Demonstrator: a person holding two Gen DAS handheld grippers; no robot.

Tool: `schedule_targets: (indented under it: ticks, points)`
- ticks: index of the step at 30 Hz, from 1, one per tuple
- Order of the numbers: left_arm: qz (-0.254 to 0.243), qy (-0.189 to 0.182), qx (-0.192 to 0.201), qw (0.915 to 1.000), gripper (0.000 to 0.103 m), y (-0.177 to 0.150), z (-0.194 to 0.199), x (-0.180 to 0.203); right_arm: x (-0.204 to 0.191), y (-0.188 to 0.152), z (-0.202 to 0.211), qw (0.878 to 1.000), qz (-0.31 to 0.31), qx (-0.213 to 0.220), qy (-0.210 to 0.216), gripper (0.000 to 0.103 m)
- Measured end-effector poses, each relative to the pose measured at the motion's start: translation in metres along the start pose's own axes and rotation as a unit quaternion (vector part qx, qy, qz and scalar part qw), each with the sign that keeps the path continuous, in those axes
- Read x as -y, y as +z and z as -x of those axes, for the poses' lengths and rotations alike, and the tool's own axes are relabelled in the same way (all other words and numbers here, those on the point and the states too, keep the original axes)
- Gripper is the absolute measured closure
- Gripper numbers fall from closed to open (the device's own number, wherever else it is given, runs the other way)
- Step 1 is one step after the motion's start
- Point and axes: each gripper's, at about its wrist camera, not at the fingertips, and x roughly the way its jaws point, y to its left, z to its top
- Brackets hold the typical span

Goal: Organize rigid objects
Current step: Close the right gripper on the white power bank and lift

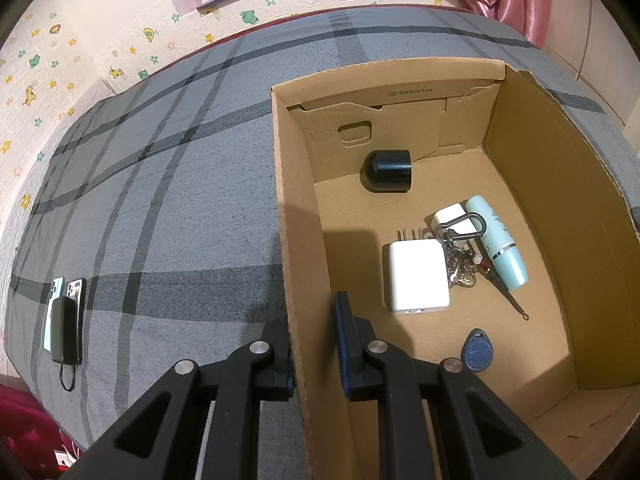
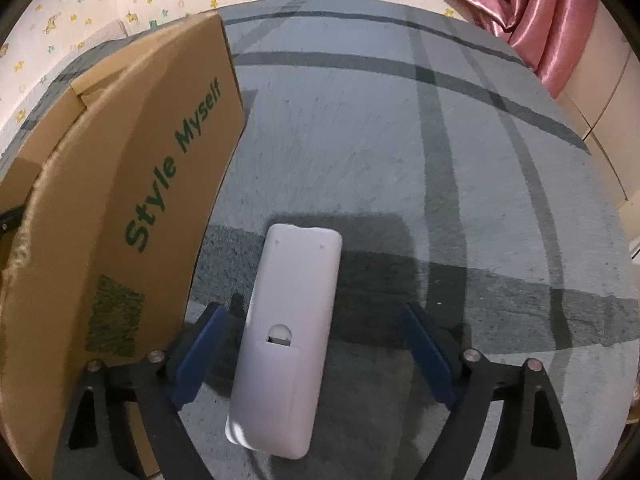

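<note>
An open cardboard box point(image 1: 304, 240) stands on the grey plaid bed. My left gripper point(image 1: 314, 344) is shut on the box's left wall, one finger outside and one inside. Inside lie a black cap-shaped object point(image 1: 387, 170), a white charger point(image 1: 418, 276), a small white adapter point(image 1: 448, 214), a key bunch with carabiner point(image 1: 460, 248), a mint tube point(image 1: 498, 240) and a blue key fob point(image 1: 478, 350). In the right wrist view, my right gripper point(image 2: 316, 356) is open around a white remote point(image 2: 288, 340) lying face down on the bed, beside the box's outer wall point(image 2: 120, 220).
Two phones and a dark power bank with a cable point(image 1: 66, 316) lie on the bed at the far left. A pink curtain point(image 2: 540, 12) hangs at the back right. The starred wall runs behind the bed. The grey bedspread point(image 2: 440, 160) stretches to the right of the box.
</note>
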Motion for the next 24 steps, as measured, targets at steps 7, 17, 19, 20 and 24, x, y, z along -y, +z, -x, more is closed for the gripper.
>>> schedule_targets:
  ticks: [7, 17, 19, 20, 24]
  points:
    - [0.0, 0.0, 0.0, 1.0, 0.086, 0.0, 0.0, 0.0, -0.006, -0.007, -0.018, 1.0, 0.008, -0.018, -0.006, 0.024]
    - [-0.001, 0.001, 0.0, 1.0, 0.086, 0.0, 0.001, 0.0, -0.011, -0.01, -0.01, 1.0, 0.003, -0.01, 0.003, 0.051]
    - [-0.001, 0.002, 0.0, 1.0, 0.086, 0.0, 0.001, 0.0, -0.009, -0.005, -0.008, 1.0, -0.003, -0.01, 0.007, 0.052]
    - [-0.001, 0.002, -0.001, 1.0, 0.086, 0.0, 0.001, 0.001, -0.009, -0.005, -0.007, 1.0, -0.003, -0.009, 0.007, 0.052]
    - [-0.001, 0.003, -0.001, 1.0, 0.086, 0.0, 0.0, 0.0, -0.012, -0.006, 0.001, 1.0, -0.004, -0.005, 0.005, 0.053]
